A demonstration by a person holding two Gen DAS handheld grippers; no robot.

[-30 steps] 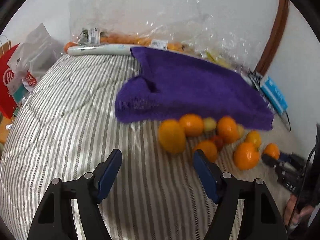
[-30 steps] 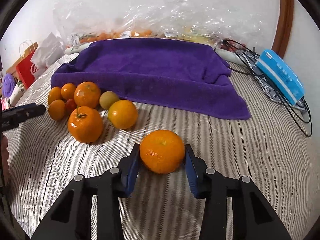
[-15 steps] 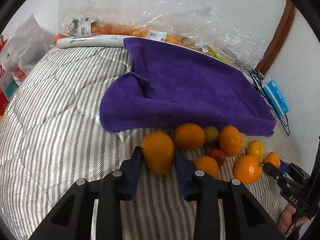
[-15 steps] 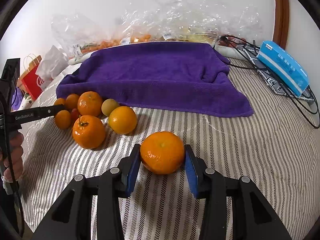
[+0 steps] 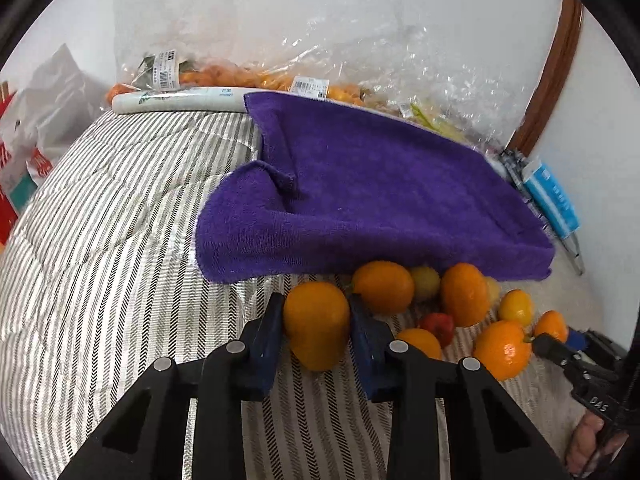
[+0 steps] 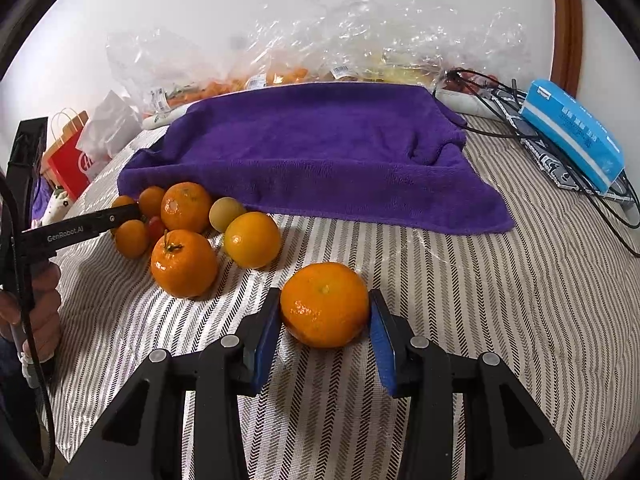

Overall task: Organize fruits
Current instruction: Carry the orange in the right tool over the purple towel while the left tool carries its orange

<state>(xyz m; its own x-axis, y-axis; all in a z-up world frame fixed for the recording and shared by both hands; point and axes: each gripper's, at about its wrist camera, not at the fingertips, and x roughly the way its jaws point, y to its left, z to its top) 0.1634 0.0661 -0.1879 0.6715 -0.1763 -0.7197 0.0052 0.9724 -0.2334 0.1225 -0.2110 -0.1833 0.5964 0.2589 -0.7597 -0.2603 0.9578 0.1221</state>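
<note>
Each hand-held gripper is made of black plastic with 2 fingers: the left hand-held gripper (image 5: 318, 342) and the right hand-held gripper (image 6: 325, 336) look the same. The fingers have flat blue pads (image 6: 267, 340) on the inside, round silver screws (image 5: 236, 347) on top and triangle holes in the black arms. In the right wrist view, the left one shows white letters, "GenRobot.AI", and a thin black cable (image 6: 28, 320) hangs by the person's hand (image 6: 38, 300).
</note>
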